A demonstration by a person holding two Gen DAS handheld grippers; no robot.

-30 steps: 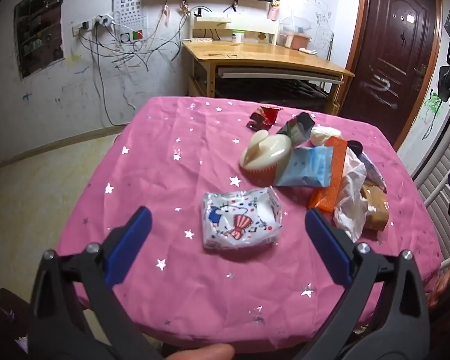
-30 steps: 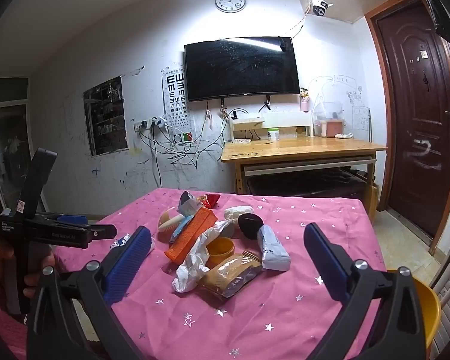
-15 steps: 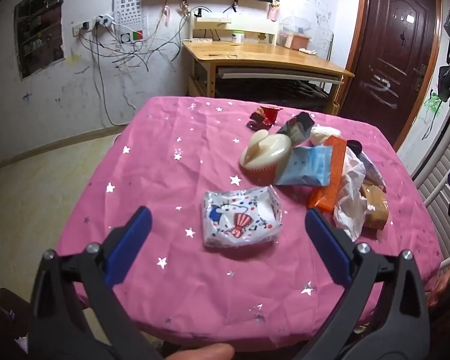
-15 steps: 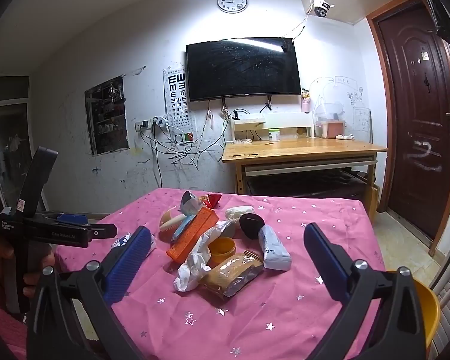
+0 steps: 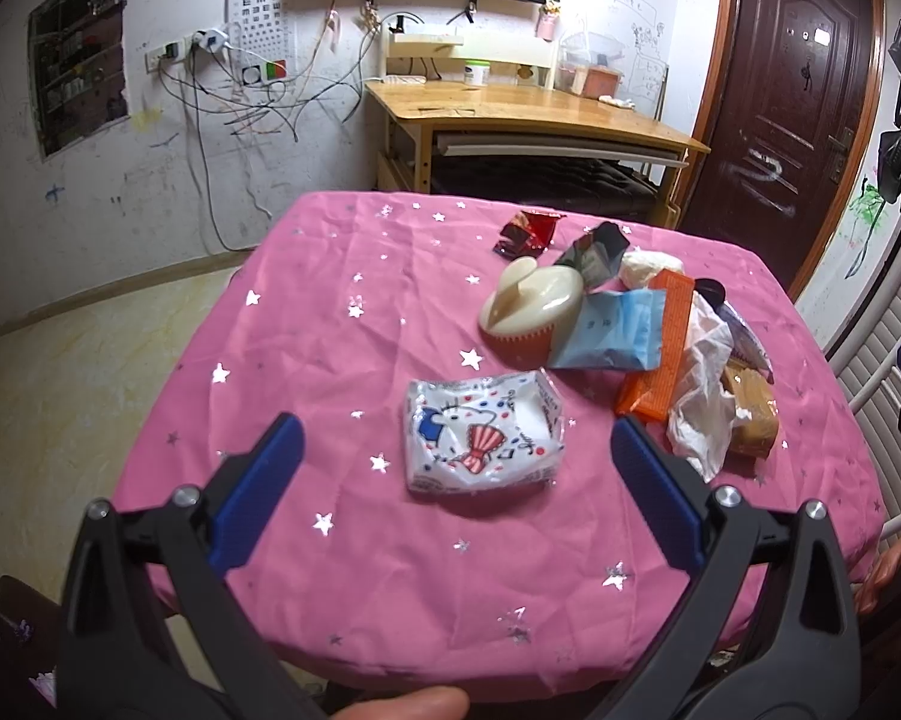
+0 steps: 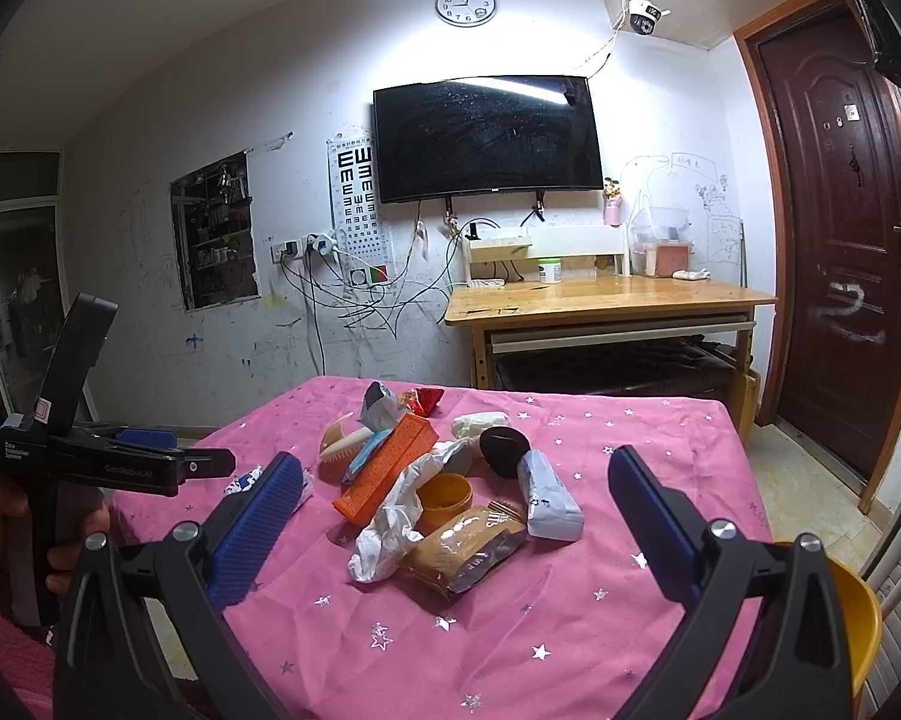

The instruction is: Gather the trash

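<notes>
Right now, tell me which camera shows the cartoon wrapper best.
Left wrist: the cartoon wrapper lies whole between the open fingers. The right wrist view catches only a sliver behind a blue finger pad.

1. left gripper point(image 5: 450, 450), jaws spread wide above pink tablecloth point(image 5: 330, 330).
2. white cartoon packet point(image 5: 480, 432) lying between fingertips.
3. heaped wrappers point(image 5: 648, 330) beyond, right.

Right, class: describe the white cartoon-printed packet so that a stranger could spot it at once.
Find the pink starred tablecloth. Left of its trash pile, nearer the left gripper, the white cartoon-printed packet lies alone. It alone bears a cartoon with a red-striped bow.
</notes>
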